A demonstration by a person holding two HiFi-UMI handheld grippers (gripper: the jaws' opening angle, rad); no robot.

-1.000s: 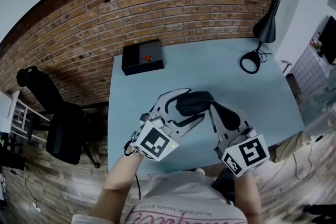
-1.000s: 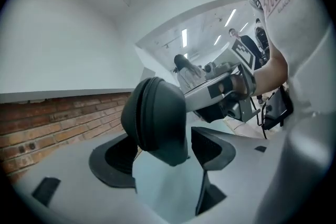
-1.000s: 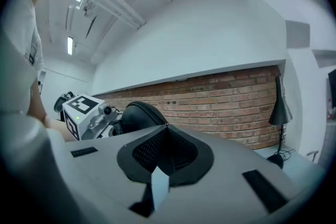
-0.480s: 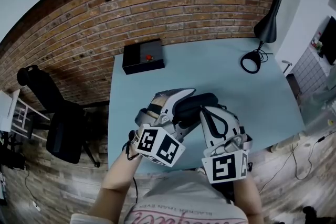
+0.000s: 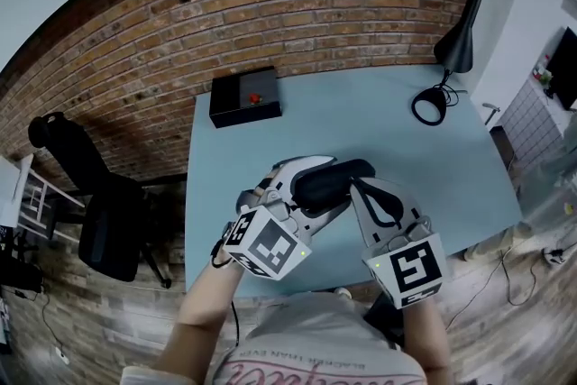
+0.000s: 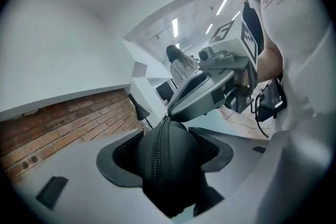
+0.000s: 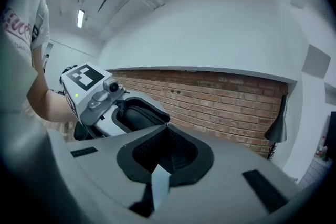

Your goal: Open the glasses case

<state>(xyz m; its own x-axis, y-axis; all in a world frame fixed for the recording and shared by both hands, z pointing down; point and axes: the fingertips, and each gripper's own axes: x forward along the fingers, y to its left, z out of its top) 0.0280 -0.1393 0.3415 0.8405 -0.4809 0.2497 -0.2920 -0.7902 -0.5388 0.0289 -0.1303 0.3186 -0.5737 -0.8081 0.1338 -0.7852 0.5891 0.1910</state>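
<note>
Left gripper (image 6: 165,152) jaws just closed in, clamping the glasses case (image 5: 334,176). Right gripper (image 7: 167,131) jaws are pinched together at its zipper (image 6: 156,165), pull hidden.

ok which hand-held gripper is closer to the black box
Left. The left hand-held gripper, jaws just closed further around the glasses case, sits right of the black box and nearer the person; the right hand-held gripper is further right.
</note>
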